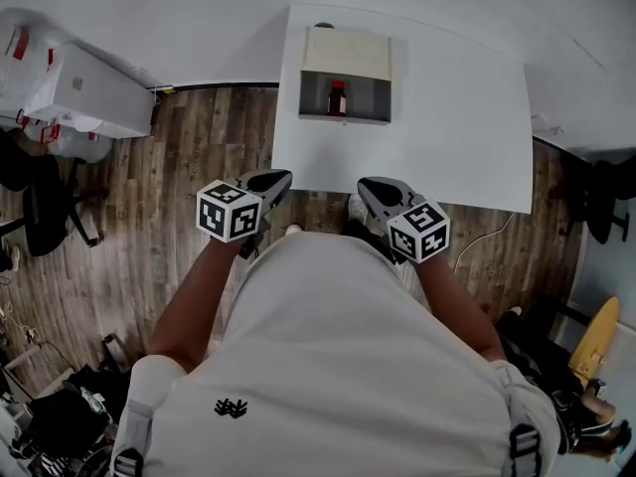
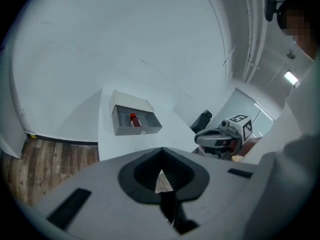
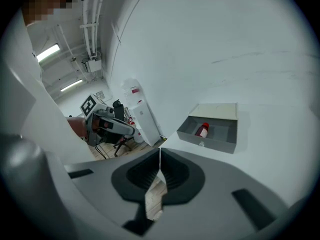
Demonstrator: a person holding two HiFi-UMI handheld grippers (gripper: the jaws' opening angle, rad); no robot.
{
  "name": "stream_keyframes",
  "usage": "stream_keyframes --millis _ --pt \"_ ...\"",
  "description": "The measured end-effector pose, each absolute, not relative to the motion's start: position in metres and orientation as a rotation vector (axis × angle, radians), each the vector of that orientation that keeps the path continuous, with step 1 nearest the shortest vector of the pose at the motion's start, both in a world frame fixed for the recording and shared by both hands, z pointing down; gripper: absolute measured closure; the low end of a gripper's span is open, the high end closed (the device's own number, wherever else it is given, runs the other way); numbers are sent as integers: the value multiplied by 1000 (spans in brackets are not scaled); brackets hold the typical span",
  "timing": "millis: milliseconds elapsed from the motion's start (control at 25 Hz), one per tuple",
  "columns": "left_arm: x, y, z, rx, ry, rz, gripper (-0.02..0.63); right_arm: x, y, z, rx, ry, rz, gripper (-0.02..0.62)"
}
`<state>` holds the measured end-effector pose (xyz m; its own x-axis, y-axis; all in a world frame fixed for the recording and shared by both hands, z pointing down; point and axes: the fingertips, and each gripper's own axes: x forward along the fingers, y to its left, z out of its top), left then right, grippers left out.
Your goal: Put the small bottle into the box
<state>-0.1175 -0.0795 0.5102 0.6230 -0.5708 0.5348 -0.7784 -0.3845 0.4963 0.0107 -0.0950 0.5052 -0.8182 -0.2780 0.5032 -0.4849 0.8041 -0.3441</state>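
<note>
Small bottle (image 1: 338, 98): red cap, dark body, inside the box (image 1: 363, 95), near the middle of its grey floor. It looks upright, though its lean is hard to judge at this range. By the look of it, the task is done.

Box: open on top, pale flap at its far side. It sits on the white table (image 1: 437, 137), towards the far edge.

Left gripper (image 1: 278, 179) and right gripper (image 1: 373, 189): both at the table's near edge, close to the person's body, well apart from the box. Each has its jaws together with nothing between them.

Risks, as a judgement:
- Reaching back in with the jaws together would strike the bottle rather than straddle it, and could tip it.
- The box looks light, so a nudge on its front wall could slide it towards the far edge.
- The top is open, so nothing retains the bottle if the box is jolted.
</note>
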Motion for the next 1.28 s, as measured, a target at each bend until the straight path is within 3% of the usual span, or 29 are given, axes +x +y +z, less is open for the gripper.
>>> stream_keyframes --millis 1280 --pt "-122 -5 479 2226 -966 271 601 -4 -13 492 700 -2536 593 589"
